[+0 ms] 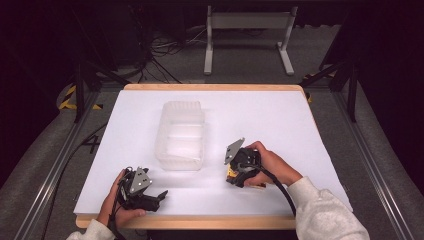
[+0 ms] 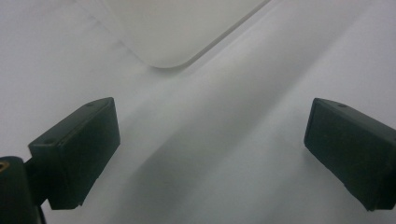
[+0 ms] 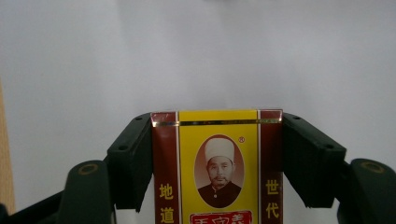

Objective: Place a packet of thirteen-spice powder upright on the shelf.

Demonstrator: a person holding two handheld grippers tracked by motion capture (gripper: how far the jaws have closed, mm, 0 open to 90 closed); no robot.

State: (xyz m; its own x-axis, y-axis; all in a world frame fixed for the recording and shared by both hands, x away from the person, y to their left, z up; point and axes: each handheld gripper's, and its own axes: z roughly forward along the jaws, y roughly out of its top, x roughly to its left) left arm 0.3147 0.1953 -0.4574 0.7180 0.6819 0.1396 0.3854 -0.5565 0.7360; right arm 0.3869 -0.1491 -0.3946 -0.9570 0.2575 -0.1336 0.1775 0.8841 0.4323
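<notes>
The right tongs [image 3: 217, 154] clamp a flat, glossy yellow-and-maroon box [image 3: 217, 163] by its long sides, low over the matte white desk [image 1: 280, 115]. The left tongs [image 2: 210, 154] gape empty. Farther off sits a ribbed, translucent plastic tub [image 1: 181, 135].

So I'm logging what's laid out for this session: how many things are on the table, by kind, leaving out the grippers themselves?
Clear plastic containers: 1, the container, on the white table, apart from both grippers.
Yellow and red printed boxes: 1, the box, clamped between the fingers of the right gripper.
Total: 2
</notes>
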